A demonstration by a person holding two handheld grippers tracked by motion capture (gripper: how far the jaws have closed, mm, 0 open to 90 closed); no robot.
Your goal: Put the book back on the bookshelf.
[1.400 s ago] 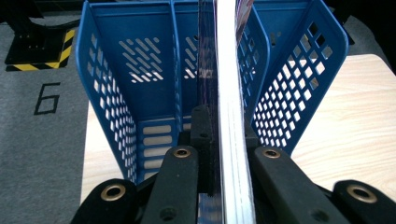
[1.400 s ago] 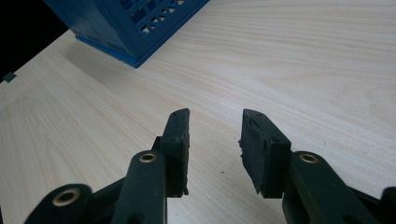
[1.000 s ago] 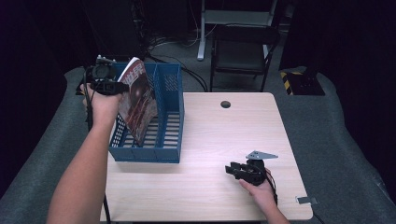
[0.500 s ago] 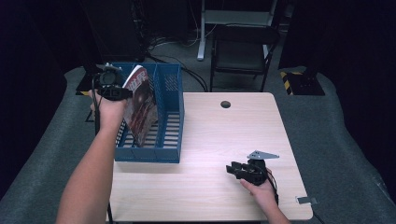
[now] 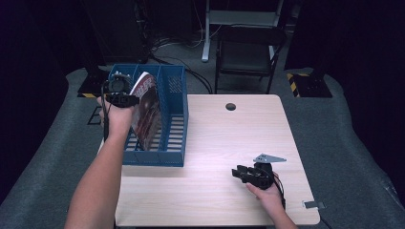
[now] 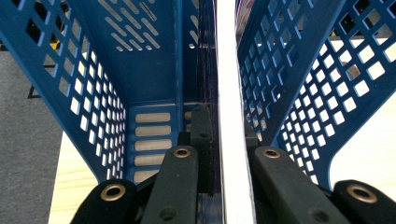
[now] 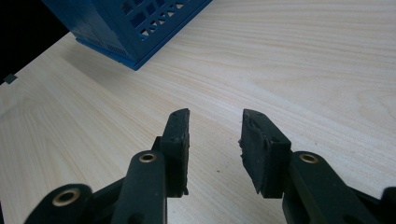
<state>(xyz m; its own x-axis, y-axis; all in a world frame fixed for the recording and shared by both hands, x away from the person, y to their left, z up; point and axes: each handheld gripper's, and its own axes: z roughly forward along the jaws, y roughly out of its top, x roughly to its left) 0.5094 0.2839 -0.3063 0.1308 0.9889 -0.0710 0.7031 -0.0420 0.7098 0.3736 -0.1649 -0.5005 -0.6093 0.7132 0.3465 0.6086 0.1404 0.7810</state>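
- Left hand-held gripper (image 5: 125,98) is pinching a magazine (image 5: 147,112) by its top edge, jaws clamped right on it. In the left gripper view you can see the white page edge of the magazine (image 6: 229,116) squeezed between the two black jaws.
- The magazine is already partway down inside the blue file organizer (image 5: 172,143), which sits on the left side of the tabletop (image 5: 229,143). It's in the middle slot as far as I can tell from the high view, standing nearly upright with a slight lean, glossy reddish cover facing right.
- Looking along the left gripper, the slotted floor of the blue file organizer (image 6: 154,130) is visible below the magazine. Can't tell whether the bottom edge has touched down yet.
- Right hand-held gripper (image 5: 250,174) is parked low on the near right part of the tabletop, well away from the organizer. Jaws are spread with nothing between them, just bare wood grain under the right hand-held gripper (image 7: 215,140).
- So my read: the slotting-in is mostly done. What's left looks like seating it on the floor of the slot, letting go, and pulling the left hand clear without dragging the magazine back up.
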